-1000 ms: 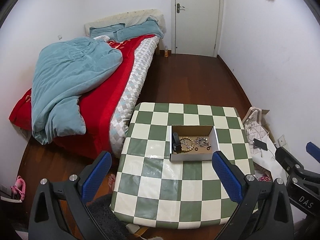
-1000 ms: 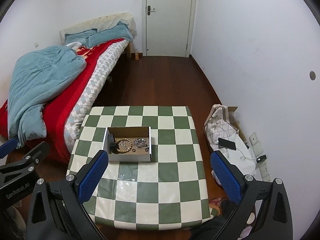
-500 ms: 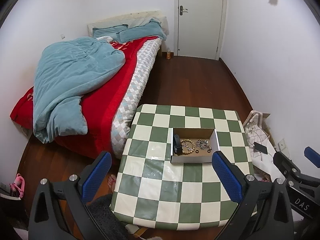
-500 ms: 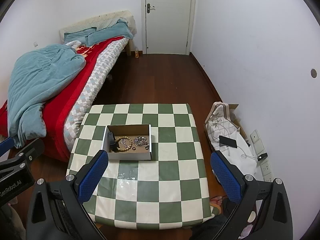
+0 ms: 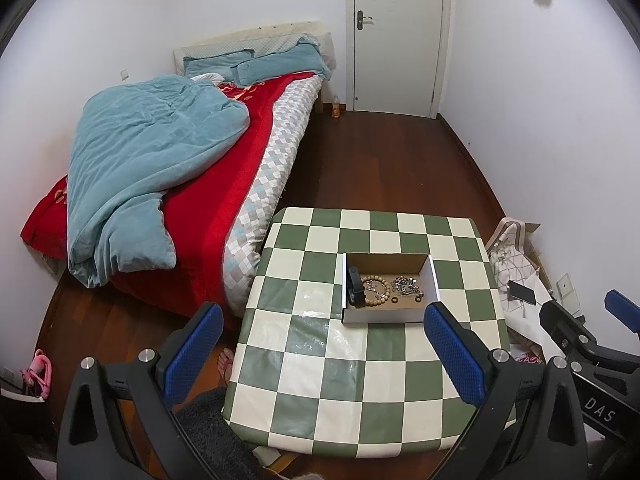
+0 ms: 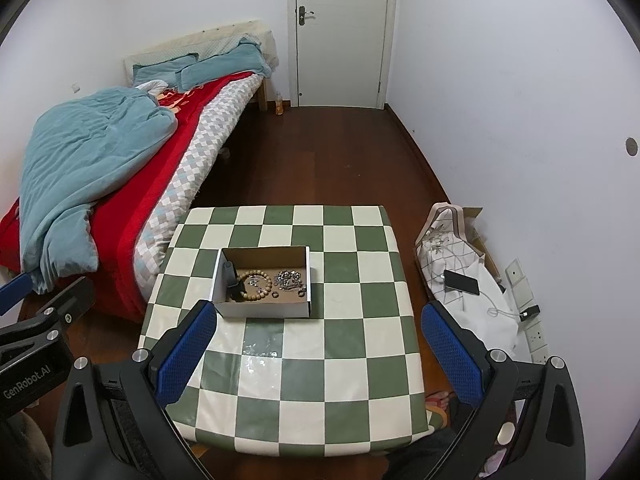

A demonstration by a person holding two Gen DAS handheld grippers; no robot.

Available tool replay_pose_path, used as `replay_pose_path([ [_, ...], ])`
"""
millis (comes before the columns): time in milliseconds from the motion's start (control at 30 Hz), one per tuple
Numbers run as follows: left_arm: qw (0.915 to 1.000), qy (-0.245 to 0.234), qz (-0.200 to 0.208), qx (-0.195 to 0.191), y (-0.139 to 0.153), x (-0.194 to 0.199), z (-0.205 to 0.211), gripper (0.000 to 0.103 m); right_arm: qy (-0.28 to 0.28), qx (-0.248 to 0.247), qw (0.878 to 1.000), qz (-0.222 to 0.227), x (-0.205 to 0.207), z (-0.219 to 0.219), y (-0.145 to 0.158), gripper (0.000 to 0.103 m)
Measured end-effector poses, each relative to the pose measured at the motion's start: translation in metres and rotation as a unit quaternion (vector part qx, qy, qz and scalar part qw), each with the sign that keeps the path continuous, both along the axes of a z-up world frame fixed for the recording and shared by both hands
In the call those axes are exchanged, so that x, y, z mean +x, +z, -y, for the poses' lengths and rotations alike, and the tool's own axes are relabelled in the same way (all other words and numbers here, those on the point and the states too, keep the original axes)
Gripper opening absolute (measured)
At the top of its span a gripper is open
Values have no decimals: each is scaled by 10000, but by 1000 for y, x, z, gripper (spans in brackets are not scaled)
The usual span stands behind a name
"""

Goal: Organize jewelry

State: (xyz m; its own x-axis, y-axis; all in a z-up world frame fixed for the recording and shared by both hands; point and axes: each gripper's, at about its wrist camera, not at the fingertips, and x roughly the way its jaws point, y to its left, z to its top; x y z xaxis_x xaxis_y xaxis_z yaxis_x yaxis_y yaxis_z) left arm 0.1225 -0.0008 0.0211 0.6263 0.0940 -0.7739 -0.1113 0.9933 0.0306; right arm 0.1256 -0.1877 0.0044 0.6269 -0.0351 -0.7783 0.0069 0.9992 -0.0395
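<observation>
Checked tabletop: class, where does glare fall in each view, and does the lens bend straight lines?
Left wrist view: the green and cream checked tabletop shows a glossy patch beside the cardboard box; right wrist view: similar glare before it; room edges bow in both.

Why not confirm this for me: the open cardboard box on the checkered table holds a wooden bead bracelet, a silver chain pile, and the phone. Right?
One thing is wrong: the phone is not in the cardboard box; it lies on the white bag on the floor beside the checkered table, as the right wrist view shows. The bead bracelet and silver chain pile are in the box.
</observation>
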Motion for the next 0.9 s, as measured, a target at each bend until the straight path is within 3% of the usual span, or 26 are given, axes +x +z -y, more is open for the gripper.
replay_pose_path([
  [900,9999,25,59,108,2,-7,-1,103,-29,13,10000,41,-1,1,4,103],
])
